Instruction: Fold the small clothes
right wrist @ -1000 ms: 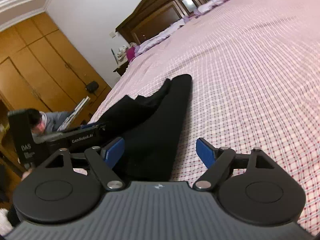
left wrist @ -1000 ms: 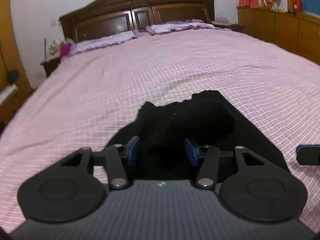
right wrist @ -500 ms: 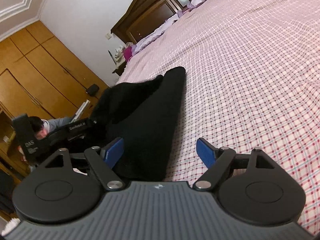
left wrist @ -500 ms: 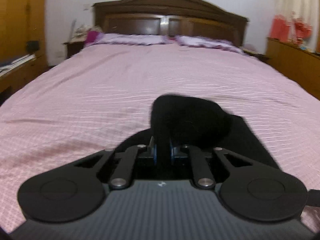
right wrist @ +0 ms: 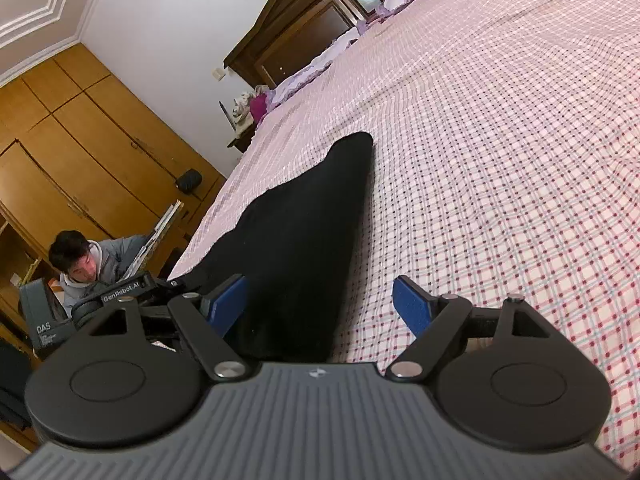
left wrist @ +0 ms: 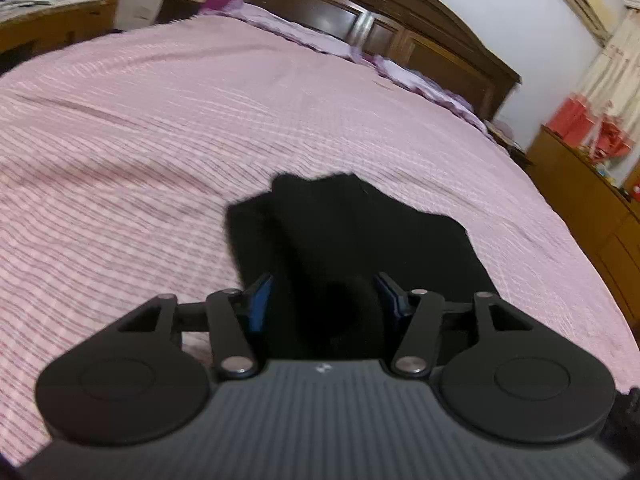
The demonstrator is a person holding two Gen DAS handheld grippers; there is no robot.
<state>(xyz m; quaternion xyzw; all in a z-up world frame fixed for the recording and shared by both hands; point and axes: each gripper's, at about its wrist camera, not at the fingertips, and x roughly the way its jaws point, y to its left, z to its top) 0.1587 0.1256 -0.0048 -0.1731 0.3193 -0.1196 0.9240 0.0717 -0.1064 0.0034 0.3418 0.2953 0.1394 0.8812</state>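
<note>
A small black garment [left wrist: 352, 232] lies folded over on the pink checked bedspread [left wrist: 160, 120]. In the left wrist view my left gripper [left wrist: 324, 296] hangs open just above its near edge, blue pads on either side of the cloth and apart from it. In the right wrist view the same black garment [right wrist: 304, 232] stretches away as a flat wedge. My right gripper [right wrist: 320, 304] is open over its near right edge, the left pad above cloth and the right pad over the bedspread [right wrist: 500, 160]. The left gripper's body [right wrist: 120, 296] shows beside it at the left.
A dark wooden headboard [left wrist: 400, 20] and purple pillows [left wrist: 420, 80] stand at the far end. Wooden cabinets [left wrist: 592, 200] line the right side. A wooden wardrobe [right wrist: 80, 152] and a seated person [right wrist: 88, 260] are beyond the bed's left edge.
My left gripper, shut on a raised fold of the black garment half a second ago, has opened and the cloth now lies flatter. The right gripper stayed open and nearly still.
</note>
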